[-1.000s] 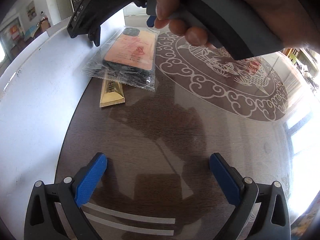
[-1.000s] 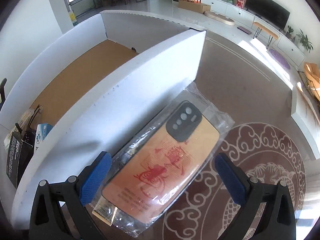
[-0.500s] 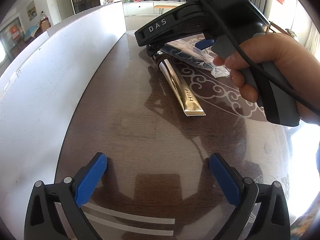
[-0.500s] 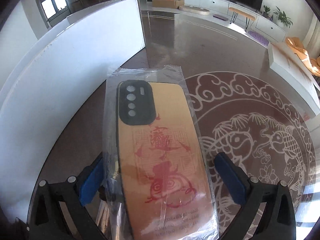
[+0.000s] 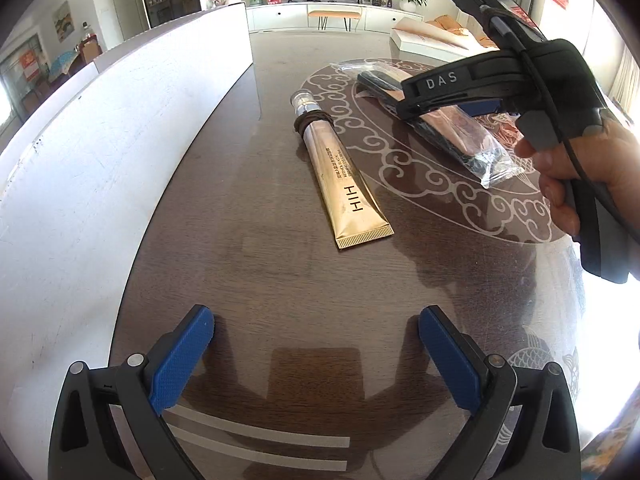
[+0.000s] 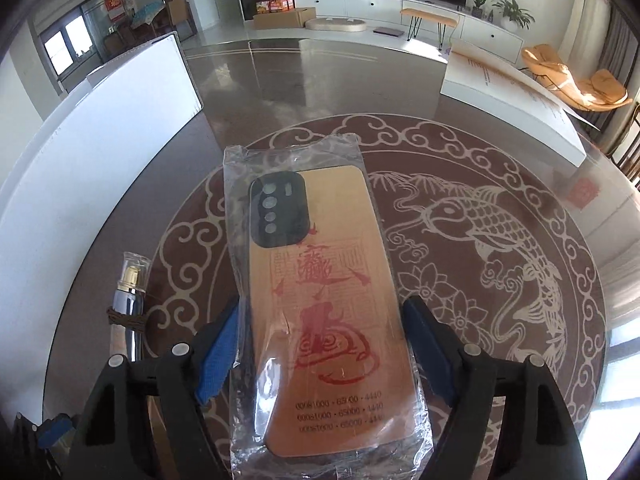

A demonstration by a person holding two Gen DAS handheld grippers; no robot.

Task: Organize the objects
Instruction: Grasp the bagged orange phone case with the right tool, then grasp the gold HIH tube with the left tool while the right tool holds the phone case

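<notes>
- phone case (image 6: 320,312): in a clear bag, lying flat on the surface (image 6: 400,80), over the round carp pattern. its long axis runs straight away from your right claw (image 6: 320,354), camera cutout at the far end, printed numbers at the near end.
- right claw: straddles the case near its lower half, one blue pad at each long edge. the jaws are closing on it; the left pad looks to be at the bag's edge, the right pad close to it. you cannot yet call it a firm pinch from these views.
- key relation: the case sits between the pads already, long axis in line with the claw, so the squeeze goes across its narrow width. your right hand (image 5: 576,168) is the nearer one by far.
- left claw (image 5: 316,360): spread wide, nothing between the pads, hovering low over bare surface, well apart from the case.
- tube (image 5: 340,176): gold, with a dark band near the cap, lying just left of the case and roughly parallel to it, crimped end toward your left claw. nearer to your left than the case is.
- white box (image 5: 100,152): tall wall along the left of the surface; its inside is hidden in both views, so contents cannot be told.
- second white box (image 6: 512,108): at the far right, looks to lie closed; contents hidden.
</notes>
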